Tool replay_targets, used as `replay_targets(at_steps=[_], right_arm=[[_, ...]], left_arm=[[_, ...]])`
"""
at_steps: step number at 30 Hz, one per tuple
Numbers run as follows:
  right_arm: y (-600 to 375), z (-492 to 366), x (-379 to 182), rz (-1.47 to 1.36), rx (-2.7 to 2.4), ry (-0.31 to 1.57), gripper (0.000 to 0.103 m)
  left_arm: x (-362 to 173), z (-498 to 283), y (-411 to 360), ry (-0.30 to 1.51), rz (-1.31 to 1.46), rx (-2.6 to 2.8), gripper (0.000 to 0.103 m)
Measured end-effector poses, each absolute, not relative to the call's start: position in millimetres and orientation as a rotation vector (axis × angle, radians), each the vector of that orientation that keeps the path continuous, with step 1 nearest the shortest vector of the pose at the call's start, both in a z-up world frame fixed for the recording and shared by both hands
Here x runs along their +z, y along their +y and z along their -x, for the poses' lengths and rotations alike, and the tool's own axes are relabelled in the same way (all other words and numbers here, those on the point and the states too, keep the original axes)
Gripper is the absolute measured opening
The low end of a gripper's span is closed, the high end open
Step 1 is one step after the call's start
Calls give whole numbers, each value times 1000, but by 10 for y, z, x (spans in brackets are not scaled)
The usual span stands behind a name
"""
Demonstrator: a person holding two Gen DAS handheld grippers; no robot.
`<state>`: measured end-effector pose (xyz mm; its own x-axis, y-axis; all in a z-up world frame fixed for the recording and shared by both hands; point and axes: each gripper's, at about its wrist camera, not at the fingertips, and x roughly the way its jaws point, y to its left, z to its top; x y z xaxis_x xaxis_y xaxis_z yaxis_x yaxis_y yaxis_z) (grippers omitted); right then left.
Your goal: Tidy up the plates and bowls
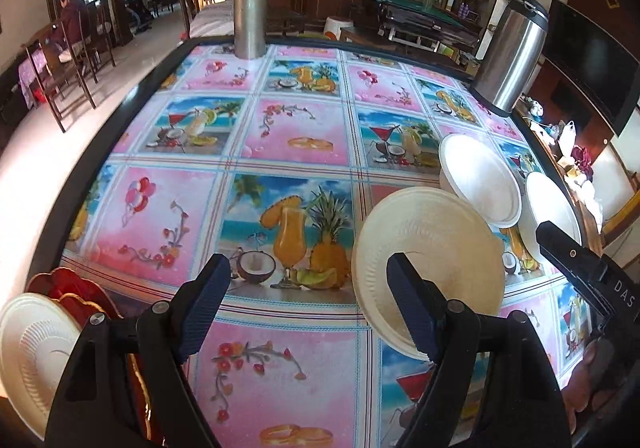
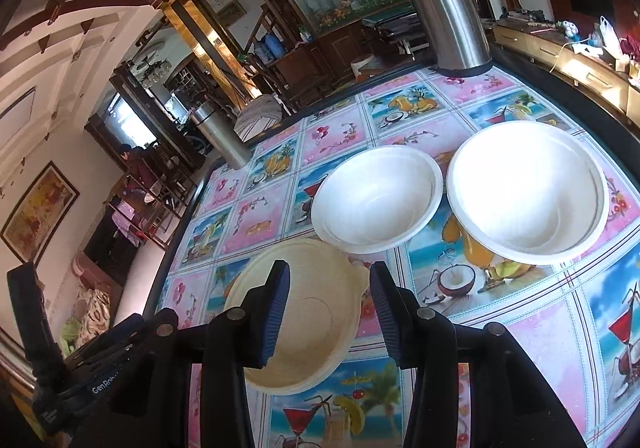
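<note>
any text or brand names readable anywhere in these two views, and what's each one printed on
"DAS": on the black body of the right gripper, at the right edge of the left wrist view; it may be cut off.
"GenRob": on the black body of the left gripper, at the lower left of the right wrist view; the rest is hidden.
A smaller line below "GenRob" is too blurred to read.
The tablecloth, bowls and flasks show no readable text.

The left gripper (image 1: 308,306) hangs wide open over the patterned counter (image 1: 280,128). A cream plate (image 1: 436,248) lies behind its right finger, with two white bowls (image 1: 480,180) beyond. At lower left a white plate (image 1: 32,352) rests on a red dish (image 1: 76,288). Two steel flasks (image 1: 250,14) stand at the far edge.
</note>
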<state>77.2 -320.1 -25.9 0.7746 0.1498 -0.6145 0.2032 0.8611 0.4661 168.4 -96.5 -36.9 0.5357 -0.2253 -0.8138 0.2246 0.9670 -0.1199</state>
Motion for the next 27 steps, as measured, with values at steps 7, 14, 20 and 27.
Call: replay_targets(at_steps=[7,14,20,27], right_arm=[[-3464,-907,-556,-659,21,775,45],[-3556,-963,-760,-784,107,830,45],[-3541,-991,-817,-815,127,841,45],[-3507,-1064,-920,-827,135,864,45]], left_arm=[[-563,-1842,-967,1081,111,-353,81],[-608,-1841,-1033,1137,148,-412,81],[-669,-1896,-1055,1171,195,-444,81],[-746,-1919,-1100,1216,235,-483,81]])
